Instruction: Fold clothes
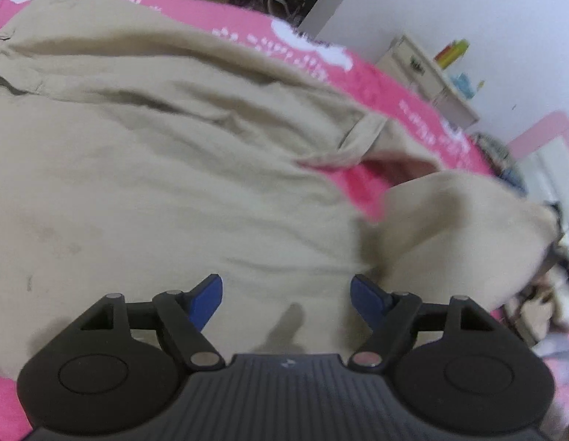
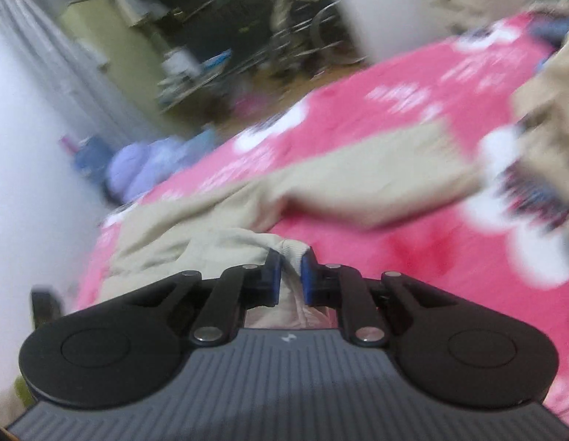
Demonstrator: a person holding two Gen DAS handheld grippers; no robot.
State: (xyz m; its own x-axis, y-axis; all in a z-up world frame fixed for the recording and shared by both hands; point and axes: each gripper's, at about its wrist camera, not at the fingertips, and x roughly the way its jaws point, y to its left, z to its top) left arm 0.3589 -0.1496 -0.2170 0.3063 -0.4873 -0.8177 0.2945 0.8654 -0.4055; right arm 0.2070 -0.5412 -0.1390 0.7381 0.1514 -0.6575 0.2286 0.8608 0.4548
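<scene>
Left gripper (image 1: 286, 294) hung spread wide above the beige jacket (image 1: 155, 169); right gripper (image 2: 291, 275) pinched its ribbed cuff (image 2: 290, 250), blur swallowing the pink bedspread (image 2: 413, 257)

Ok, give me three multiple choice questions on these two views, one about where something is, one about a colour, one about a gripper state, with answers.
1. Where does the beige jacket lie?
A. on the floor
B. on the pink bedspread
C. on a chair

2. What colour are the pads of the left hand-held gripper?
A. blue
B. red
C. green

3. What is the right hand-held gripper doing?
A. wide open over bare bedspread
B. shut on nothing
C. shut on a ribbed edge of the jacket

Answers:
1 B, pink printed cover shows around the spread jacket.
2 A, both pads show blue against the black linkage.
3 C, beige ribbed cloth sits pinched between the two pads, whereas the left one stands open above the fabric.
</scene>
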